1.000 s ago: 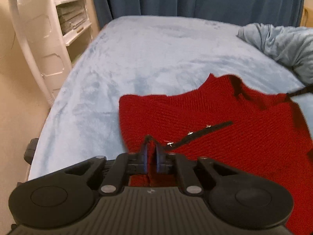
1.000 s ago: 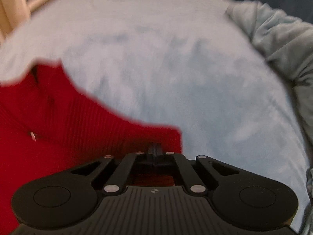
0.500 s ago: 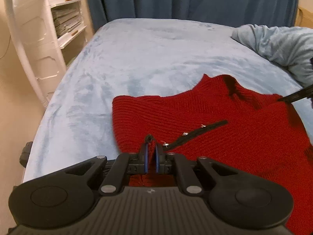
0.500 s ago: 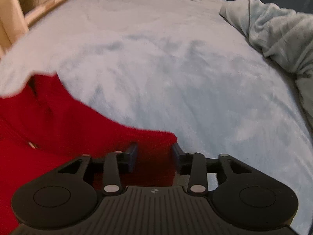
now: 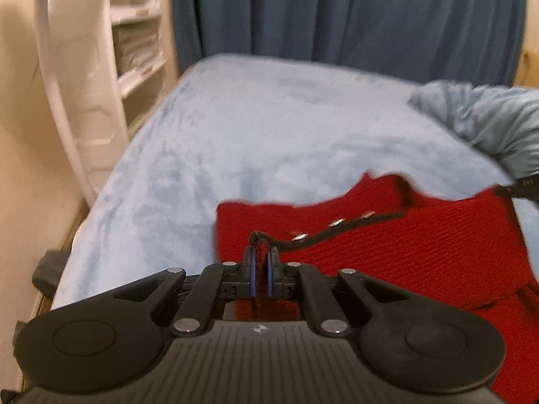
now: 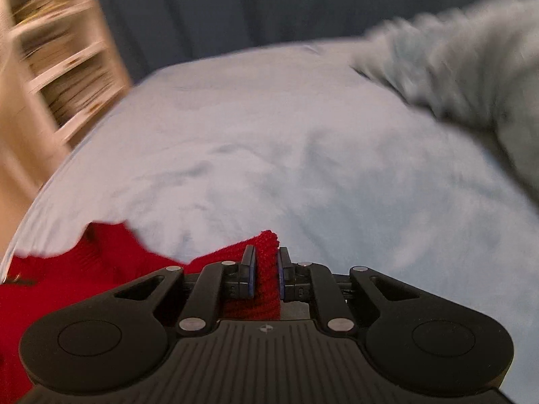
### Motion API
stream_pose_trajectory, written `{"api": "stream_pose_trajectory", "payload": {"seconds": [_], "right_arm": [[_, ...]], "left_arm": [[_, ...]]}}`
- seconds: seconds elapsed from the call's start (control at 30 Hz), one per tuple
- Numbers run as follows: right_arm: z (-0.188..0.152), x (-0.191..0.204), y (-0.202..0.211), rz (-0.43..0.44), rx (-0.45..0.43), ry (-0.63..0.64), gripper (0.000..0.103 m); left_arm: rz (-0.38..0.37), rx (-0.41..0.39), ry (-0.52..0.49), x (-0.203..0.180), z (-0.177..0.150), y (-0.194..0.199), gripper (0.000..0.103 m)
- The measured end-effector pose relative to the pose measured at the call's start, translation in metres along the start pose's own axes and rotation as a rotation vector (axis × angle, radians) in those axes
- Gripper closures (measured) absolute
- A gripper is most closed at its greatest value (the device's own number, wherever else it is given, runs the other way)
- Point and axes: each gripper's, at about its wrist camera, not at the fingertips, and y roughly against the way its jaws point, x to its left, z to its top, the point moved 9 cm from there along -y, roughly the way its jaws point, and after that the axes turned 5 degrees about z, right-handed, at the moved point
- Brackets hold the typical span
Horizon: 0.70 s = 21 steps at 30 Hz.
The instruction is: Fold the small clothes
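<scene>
A red knit garment (image 5: 404, 252) with a black trim and small metal snaps lies on the light blue bed blanket (image 5: 269, 134). My left gripper (image 5: 261, 252) is shut on its near edge, right at the end of the trim. In the right wrist view the right gripper (image 6: 266, 256) is closing its jaws, and a corner of the red garment (image 6: 266, 279) fills the gap between the pads. The rest of the red garment (image 6: 101, 262) trails off to the left there. That view is blurred by motion.
A crumpled pale blue cloth (image 5: 488, 118) lies at the bed's far right. A white fan stand (image 5: 67, 84) and white shelves (image 5: 138, 50) stand left of the bed. A dark blue curtain (image 5: 337, 10) hangs behind. The bed's left edge drops to the floor.
The right gripper opened, moved onto the garment's corner and is now closing on it while the view rolled. The left gripper has kept its grip. The garment's far edge has bunched nearer.
</scene>
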Motion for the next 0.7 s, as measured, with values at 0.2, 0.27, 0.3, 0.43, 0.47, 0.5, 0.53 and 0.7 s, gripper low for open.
{"api": "stream_pose_trajectory", "payload": {"seconds": [0.2,0.27,0.3,0.43,0.47,0.5,0.53,0.7], "right_arm": [[-0.019,-0.003,-0.001,-0.136,-0.052,0.008,0.053],[-0.02,0.003,0.021,-0.124,-0.074,0.062,0.052],[-0.023,0.008,0.037,-0.111,-0.101,0.091,0.049],[-0.062,0.028,0.09,0.063,-0.111,0.131,0.035],[-0.081,0.034,0.092,0.107,-0.063,0.157,0.034],[-0.101,0.037,0.089,0.106,-0.001,0.195,0.034],[-0.12,0.037,0.081,0.07,0.044,0.236,0.035],[-0.145,-0.005,0.067,-0.063,0.077,0.033,0.013]], "left_arm": [[0.103,0.019,-0.045,0.007,-0.017,-0.034,0.036],[0.1,-0.011,-0.012,0.016,-0.019,-0.02,0.004],[0.095,-0.031,0.008,0.02,-0.022,-0.01,0.004],[0.044,0.02,0.05,0.029,-0.054,0.018,0.004],[0.035,0.038,0.057,0.029,-0.064,0.023,0.004],[0.027,0.072,0.053,0.028,-0.077,0.025,0.004],[0.031,0.097,0.041,0.027,-0.088,0.025,0.004],[0.161,0.181,0.015,0.036,-0.125,0.026,0.0]]}}
